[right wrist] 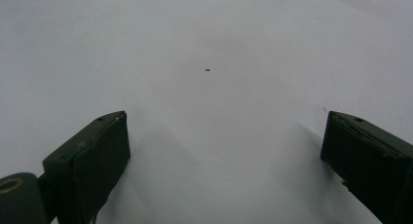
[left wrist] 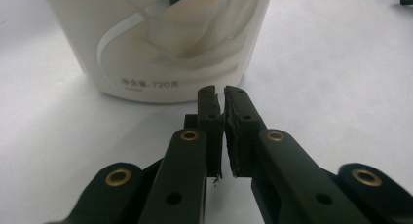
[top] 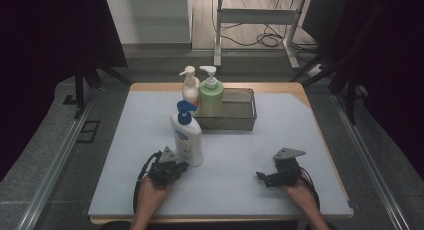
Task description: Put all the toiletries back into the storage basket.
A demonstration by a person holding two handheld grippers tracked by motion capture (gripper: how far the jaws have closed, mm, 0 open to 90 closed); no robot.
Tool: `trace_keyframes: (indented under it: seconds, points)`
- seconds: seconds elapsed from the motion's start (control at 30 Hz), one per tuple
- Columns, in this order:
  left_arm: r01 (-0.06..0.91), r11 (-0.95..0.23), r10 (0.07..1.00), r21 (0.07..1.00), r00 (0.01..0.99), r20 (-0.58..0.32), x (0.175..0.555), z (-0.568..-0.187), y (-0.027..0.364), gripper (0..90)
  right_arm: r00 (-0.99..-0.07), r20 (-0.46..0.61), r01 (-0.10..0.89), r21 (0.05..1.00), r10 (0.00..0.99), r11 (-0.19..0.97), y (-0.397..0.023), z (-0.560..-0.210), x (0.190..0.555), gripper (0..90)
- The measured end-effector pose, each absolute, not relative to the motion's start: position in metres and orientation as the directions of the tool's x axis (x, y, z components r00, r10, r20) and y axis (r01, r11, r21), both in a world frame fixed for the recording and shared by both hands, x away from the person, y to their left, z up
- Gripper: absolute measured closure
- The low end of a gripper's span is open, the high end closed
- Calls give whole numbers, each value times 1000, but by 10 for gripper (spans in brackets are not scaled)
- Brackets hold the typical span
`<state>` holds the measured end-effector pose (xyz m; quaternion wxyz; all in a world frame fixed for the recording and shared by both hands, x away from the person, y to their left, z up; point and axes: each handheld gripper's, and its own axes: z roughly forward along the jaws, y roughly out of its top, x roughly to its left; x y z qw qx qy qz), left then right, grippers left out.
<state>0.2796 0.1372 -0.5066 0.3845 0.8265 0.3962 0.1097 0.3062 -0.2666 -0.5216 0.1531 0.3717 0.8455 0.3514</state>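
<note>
Both grippers rest on the near part of the white table (top: 250, 140). Just short of the blue-pump white lotion bottle (top: 187, 135), the left gripper (top: 182, 166) has its jaws all but closed, a thin slit between the pads and nothing gripped. At the near right, the right gripper (top: 260, 176) holds its jaws wide apart over bare tabletop. Farther back, a cream pump bottle (top: 190, 87) and a green pump bottle (top: 210, 96) stand at the left end of a metal basket (top: 240, 112).
</note>
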Motion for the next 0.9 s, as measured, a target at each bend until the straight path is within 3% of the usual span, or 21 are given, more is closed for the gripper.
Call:
trace_keyframes:
  seconds: [0.23, 0.9]
  points:
    - [564, -401, 743, 722, 661, -103, 273, -506, 140, 790, -688, -13, 498, 719, 725, 486, -266, -518, 304, 30]
    - [585, -409, 775, 700, 628, -73, 258, -511, 153, 503, -724, -8, 453, 749, 689, 484, -255, -506, 298, 0]
